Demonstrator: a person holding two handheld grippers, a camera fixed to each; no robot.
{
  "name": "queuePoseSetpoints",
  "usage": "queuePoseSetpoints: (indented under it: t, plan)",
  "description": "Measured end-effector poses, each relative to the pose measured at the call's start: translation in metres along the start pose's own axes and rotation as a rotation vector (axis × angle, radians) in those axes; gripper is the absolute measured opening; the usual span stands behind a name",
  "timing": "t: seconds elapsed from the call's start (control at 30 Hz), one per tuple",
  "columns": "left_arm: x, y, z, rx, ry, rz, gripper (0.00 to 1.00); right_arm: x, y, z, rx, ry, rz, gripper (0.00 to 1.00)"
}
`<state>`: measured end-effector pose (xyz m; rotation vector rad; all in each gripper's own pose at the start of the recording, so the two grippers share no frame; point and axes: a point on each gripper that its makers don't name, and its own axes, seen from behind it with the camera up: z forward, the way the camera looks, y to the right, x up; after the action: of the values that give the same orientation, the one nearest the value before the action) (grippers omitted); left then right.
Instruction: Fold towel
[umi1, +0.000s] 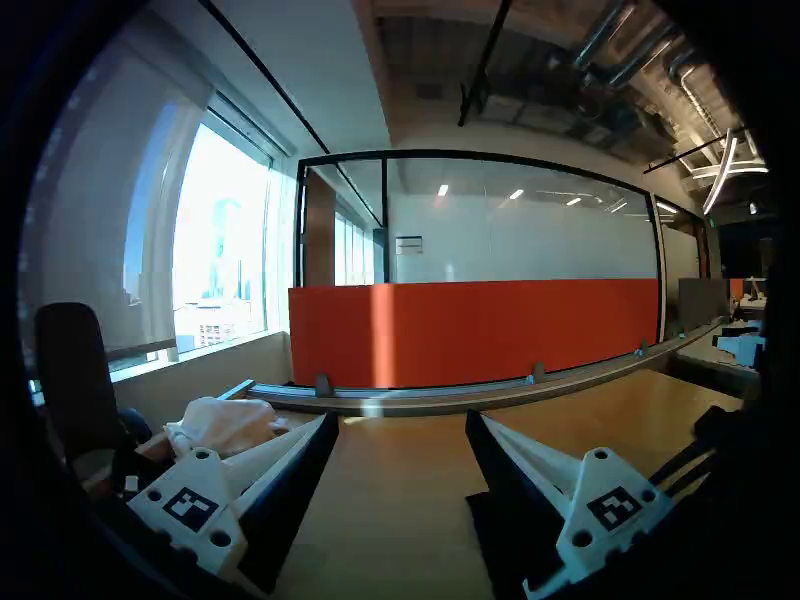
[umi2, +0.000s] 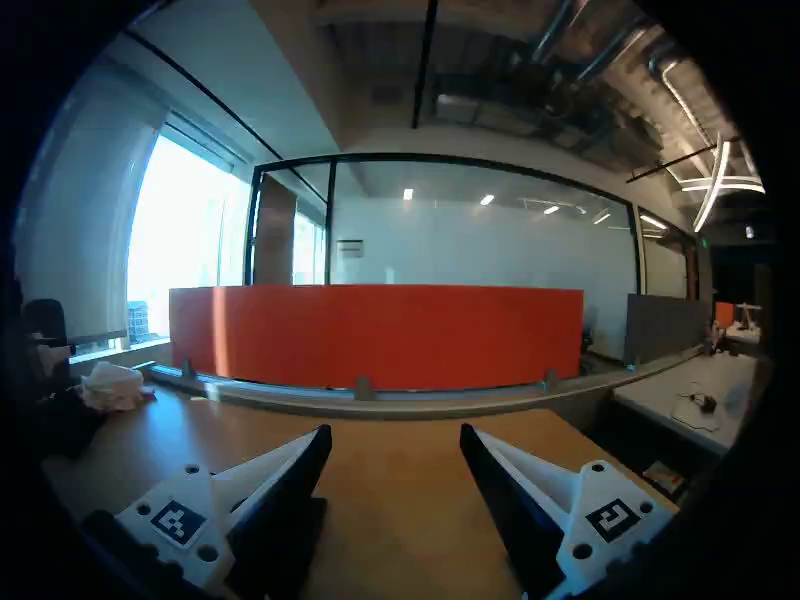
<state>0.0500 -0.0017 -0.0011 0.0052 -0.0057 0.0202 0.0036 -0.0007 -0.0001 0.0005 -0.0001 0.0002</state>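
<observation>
One wooden worktop (umi2: 400, 470) carries the crumpled pale towel (umi1: 220, 422) near its far left corner. Probably soft, light and limp, it is best pinched at a loose corner. Left gripper (umi1: 400, 417) and right gripper (umi2: 395, 430) hover spread, empty.

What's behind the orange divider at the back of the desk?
Above the orange divider rises a glass wall, with ceiling lights showing through it. Whatever stands low behind the divider is covered by it.
</observation>
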Motion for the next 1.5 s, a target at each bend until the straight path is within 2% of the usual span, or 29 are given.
queuePoseSetpoints:
  t: [0.17, 0.37, 0.6, 0.77, 1.07, 1.27, 1.5]
  plan:
    - [0.027, -0.002, -0.001, 0.001, -0.015, 0.006, 0.94, 0.021, -0.002, 0.0, 0.001, 0.0, 0.001, 0.99]
    - [0.044, -0.001, 0.0, -0.007, -0.036, 0.009, 0.94, 0.036, -0.003, -0.001, 0.0, -0.006, 0.013, 0.99]
    - [0.051, 0.013, 0.002, -0.068, -0.072, 0.012, 0.94, 0.039, -0.013, -0.006, 0.05, -0.055, 0.0, 0.99]
    - [0.047, 0.024, 0.002, -0.133, -0.121, 0.021, 0.94, 0.029, -0.034, -0.013, 0.149, -0.126, -0.023, 0.99]
    - [0.036, 0.045, -0.003, -0.268, -0.196, 0.076, 0.94, 0.015, -0.076, -0.027, 0.356, -0.245, -0.103, 0.99]
    - [0.02, 0.055, -0.006, -0.328, -0.236, 0.098, 0.94, 0.004, -0.092, -0.031, 0.431, -0.299, -0.15, 0.99]
    - [-0.018, 0.067, -0.013, -0.386, -0.296, 0.121, 0.94, -0.027, -0.105, -0.039, 0.488, -0.362, -0.204, 0.99]
